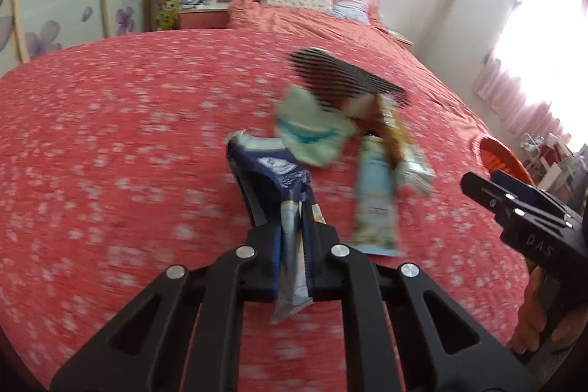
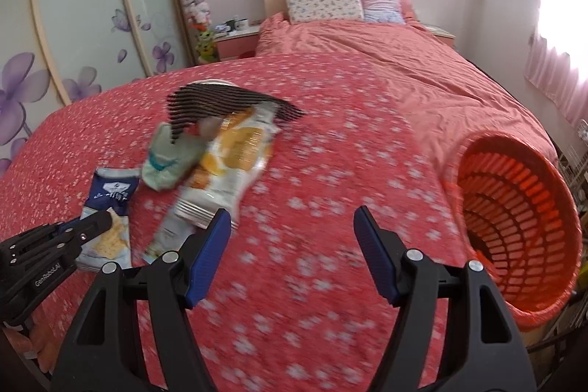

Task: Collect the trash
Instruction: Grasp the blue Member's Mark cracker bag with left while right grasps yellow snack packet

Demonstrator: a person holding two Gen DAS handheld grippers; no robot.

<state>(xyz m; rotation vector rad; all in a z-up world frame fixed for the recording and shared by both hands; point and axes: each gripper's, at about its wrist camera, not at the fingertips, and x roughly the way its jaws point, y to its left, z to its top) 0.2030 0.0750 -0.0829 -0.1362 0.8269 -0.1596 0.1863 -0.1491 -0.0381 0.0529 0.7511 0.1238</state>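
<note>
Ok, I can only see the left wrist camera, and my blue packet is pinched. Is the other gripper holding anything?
Observer: No. The right gripper is open, with nothing between its fingers.
Child: Where's the bin? I just see an orange edge.
Observer: The orange basket lies tipped on its side by the right side of the bed, with its mouth towards the right gripper.
Child: What's on my packet's front?
Observer: The navy wrapper shows pale square crackers.

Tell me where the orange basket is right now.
The basket lies tipped on its side at the bed's right edge, mouth facing the camera, just right of the open right tool; the left wrist view shows only its rim.
</note>
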